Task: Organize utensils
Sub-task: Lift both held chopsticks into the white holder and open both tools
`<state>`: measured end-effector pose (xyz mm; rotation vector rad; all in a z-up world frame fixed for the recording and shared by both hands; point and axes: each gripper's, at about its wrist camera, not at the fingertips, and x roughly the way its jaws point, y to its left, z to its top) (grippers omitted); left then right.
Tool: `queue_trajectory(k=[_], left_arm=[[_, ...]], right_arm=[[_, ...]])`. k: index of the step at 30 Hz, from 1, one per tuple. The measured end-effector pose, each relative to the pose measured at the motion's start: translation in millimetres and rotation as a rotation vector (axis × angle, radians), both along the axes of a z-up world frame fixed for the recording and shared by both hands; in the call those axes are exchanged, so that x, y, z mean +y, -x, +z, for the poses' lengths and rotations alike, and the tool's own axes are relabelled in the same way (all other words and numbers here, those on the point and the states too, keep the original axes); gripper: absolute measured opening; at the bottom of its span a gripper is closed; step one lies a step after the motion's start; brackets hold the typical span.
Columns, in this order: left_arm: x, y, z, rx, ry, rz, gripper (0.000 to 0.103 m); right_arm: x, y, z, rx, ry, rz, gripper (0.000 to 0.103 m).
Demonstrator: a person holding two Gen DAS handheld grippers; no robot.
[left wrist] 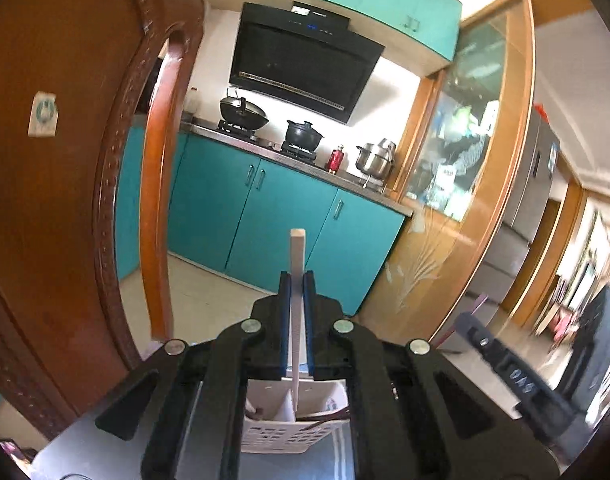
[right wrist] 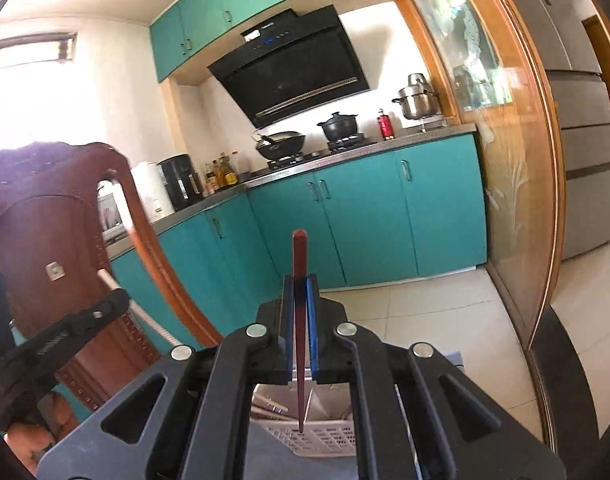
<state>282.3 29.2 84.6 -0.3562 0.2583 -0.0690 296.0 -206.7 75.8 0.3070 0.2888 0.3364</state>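
Left tongs (left wrist: 297, 280) clenched on a white chopstick (left wrist: 296, 256), right tongs (right wrist: 301, 284) clenched on a dark red chopstick (right wrist: 299, 256); both sticks held upright, lower ends hanging above the white perforated utensil caddy (left wrist: 281, 438) on the grey tabletop (left wrist: 209, 432). Caddy compartments already holding several utensils, kind not discernible. Judged mid-task: two chopsticks gripped but not yet seated, placement into a compartment outstanding.
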Motion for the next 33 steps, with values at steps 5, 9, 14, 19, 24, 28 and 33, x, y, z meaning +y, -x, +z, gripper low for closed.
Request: queue_trajectory(k=[5, 9, 14, 19, 24, 28, 33], left_arm=[[4, -1, 0, -0.026, -0.016, 0.045, 0.007], [-3, -2, -6, -0.022, -0.066, 0.063, 0.007], [-20, -16, -21, 0.012, -0.150, 0.071, 0.007], [-35, -31, -41, 0.076, -0.187, 0.043, 0.007], [-45, -36, -59, 0.129, -0.214, 0.023, 0.007], [-45, -37, -64, 0.154, -0.218, 0.016, 0.013], [-36, -29, -62, 0.146, -0.175, 0.014, 0.050]], right_arm=[[-11, -3, -4, -0.061, -0.107, -0.025, 0.007], [-14, 0, -4, -0.129, -0.086, -0.085, 0.007], [-4, -21, -25, -0.079, -0.008, -0.081, 0.007], [14, -30, -49, -0.027, 0.093, -0.046, 0.007], [25, -36, -65, 0.008, 0.140, -0.022, 0.007], [27, -35, -69, 0.015, 0.162, -0.010, 0.008], [21, -20, -67, -0.039, 0.142, -0.026, 0.063]])
